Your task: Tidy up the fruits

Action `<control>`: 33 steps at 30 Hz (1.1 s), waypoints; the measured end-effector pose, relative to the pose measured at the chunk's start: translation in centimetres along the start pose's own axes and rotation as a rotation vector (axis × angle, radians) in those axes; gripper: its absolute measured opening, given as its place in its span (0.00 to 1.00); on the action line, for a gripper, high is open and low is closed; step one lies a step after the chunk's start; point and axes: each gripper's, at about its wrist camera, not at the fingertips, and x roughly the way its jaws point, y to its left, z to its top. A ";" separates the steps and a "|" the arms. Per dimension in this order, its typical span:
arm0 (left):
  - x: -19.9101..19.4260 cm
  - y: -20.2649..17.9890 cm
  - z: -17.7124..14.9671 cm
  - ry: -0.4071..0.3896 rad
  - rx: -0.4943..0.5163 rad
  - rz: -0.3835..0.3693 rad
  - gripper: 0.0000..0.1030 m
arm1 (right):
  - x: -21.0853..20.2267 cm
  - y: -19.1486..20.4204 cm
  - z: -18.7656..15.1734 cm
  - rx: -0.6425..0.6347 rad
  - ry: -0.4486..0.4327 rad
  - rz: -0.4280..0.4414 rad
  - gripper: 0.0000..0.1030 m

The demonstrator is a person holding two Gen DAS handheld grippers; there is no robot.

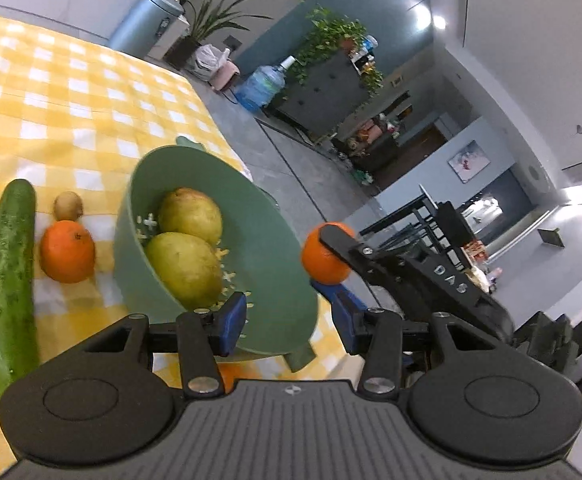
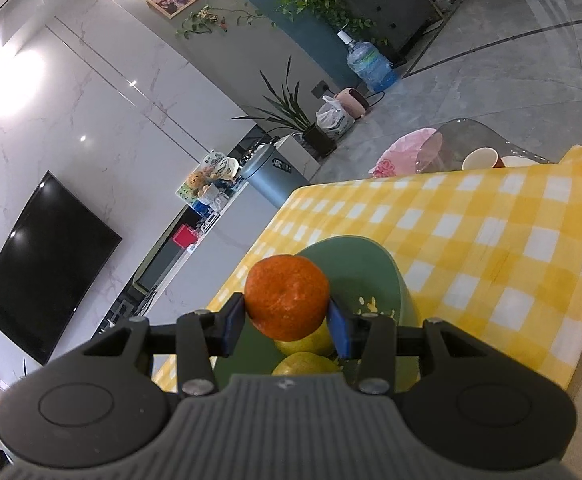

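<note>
Orange (image 2: pixel 287 303) clamped in right hand-held gripper (image 2: pixel 287 326), above bowl (image 2: pixel 395 276).

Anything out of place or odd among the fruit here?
A cucumber lies among the loose fruit on the cloth, though it's a vegetable. The bowl sits near the table edge. Nothing is spilled or damaged.

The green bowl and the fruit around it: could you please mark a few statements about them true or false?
1. The right gripper is clamped on an orange. True.
2. The green bowl holds three bananas. False: it holds two yellow-green pears.
3. A cucumber lies on the yellow checked cloth beside the bowl. True.
4. The left gripper grips the cucumber. False: its jaws stand apart around the bowl's near rim, and nothing is visibly pinched.
5. A second orange sits on the cloth between cucumber and bowl. True.
</note>
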 end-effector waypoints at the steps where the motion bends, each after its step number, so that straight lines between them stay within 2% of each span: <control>1: -0.1 0.1 -0.1 0.002 0.003 0.001 0.51 | 0.0 -0.1 0.0 0.004 0.000 0.001 0.41; 4: -0.9 -0.2 -0.2 0.002 0.029 0.016 0.54 | 0.5 -0.4 0.1 0.017 0.006 -0.003 0.41; 6: -1.5 -0.6 -0.3 0.038 0.059 0.054 0.59 | 0.6 -0.6 0.1 0.021 0.009 -0.006 0.41; 10: -2.3 -1.8 -1.0 0.151 0.227 0.230 0.73 | 0.8 -0.5 0.1 0.026 0.023 -0.015 0.41; 11: -2.0 -2.1 -1.2 0.193 0.277 0.302 0.73 | 0.8 -0.4 0.0 0.024 0.025 -0.017 0.41; 13: -1.4 -2.5 -1.4 0.221 0.340 0.443 0.73 | 0.8 -0.3 0.0 0.017 0.026 -0.015 0.41; 14: -1.0 -2.5 -1.5 0.224 0.354 0.493 0.73 | 0.8 -0.2 0.0 0.013 0.026 -0.016 0.41; 16: 0.0 -2.3 -1.7 0.250 0.357 0.549 0.72 | 0.8 -0.1 0.0 0.010 0.025 -0.016 0.41; 18: 0.7 -2.3 -1.6 0.258 0.362 0.566 0.71 | 0.8 -0.2 0.0 0.014 0.025 -0.019 0.41; 22: 0.9 -1.9 -1.0 0.234 0.352 0.547 0.71 | 0.9 -0.2 0.0 0.026 0.029 -0.023 0.41; 24: 2.1 -1.6 -0.9 0.267 0.337 0.551 0.71 | 0.9 -0.1 0.0 0.021 0.031 -0.022 0.41; 27: 2.7 -1.0 -0.9 0.329 0.322 0.471 0.70 | 0.8 -0.2 0.0 0.024 0.033 -0.019 0.41; 32: 3.8 -0.8 -1.2 0.394 0.327 0.518 0.65 | 0.7 -0.4 -0.1 0.040 0.036 -0.020 0.41; 33: 4.1 -0.7 -1.2 0.408 0.324 0.521 0.59 | 0.7 -0.4 -0.1 0.040 0.035 -0.020 0.41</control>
